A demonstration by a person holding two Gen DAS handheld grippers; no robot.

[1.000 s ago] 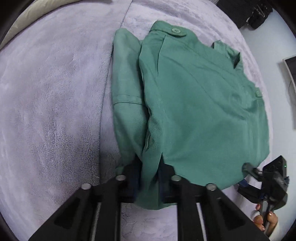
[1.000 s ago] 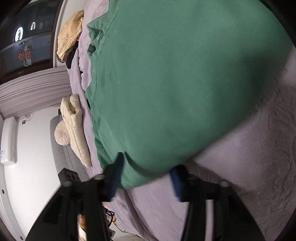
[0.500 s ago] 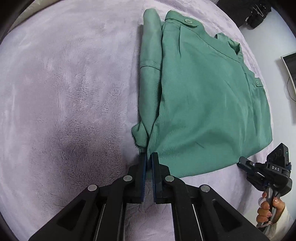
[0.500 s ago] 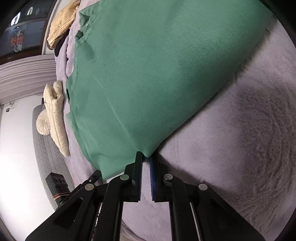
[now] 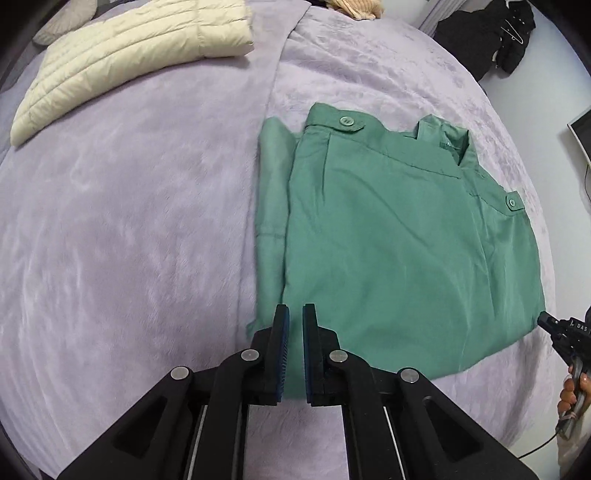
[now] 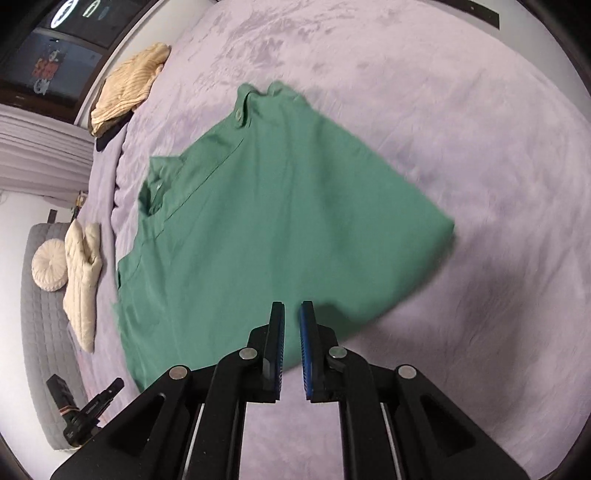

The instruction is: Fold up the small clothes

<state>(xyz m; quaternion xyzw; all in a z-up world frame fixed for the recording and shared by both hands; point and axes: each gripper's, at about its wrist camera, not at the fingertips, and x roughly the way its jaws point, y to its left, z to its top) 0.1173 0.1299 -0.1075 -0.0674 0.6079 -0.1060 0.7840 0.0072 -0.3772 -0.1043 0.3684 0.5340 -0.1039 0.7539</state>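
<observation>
Operator: Where is the green garment (image 5: 388, 240)?

Spotter: It lies folded and flat on the lilac plush blanket (image 5: 129, 221). Its buttoned waistband is on the far edge from you. A narrower folded layer sticks out along its left side.

Operator: And my left gripper (image 5: 295, 314)?

Spotter: You have it at the garment's near left corner, pointing steeply down. Its jaws are almost together with only a thin slit between the pads. No cloth is caught in them. I cannot tell whether the tips touch the fabric.

Operator: The right gripper (image 6: 291, 310)?

Spotter: Yours sits at the garment's near right side, with its tips over the near hem in its own camera. Its jaws have just been closing and now stand narrow. Nothing is between them. That view is slightly blurred, so I cannot tell if it touches the cloth. From the left camera, your hand (image 5: 572, 391) on that tool shows just beyond the garment's right corner.

Operator: Anything else around?

Spotter: A cream quilted jacket (image 5: 129, 48) lies well beyond the garment, to its far left. A beige knit (image 6: 129, 88) sits past the waistband edge. Dark clothes (image 5: 491, 33) hang beyond the garment's far right.
</observation>
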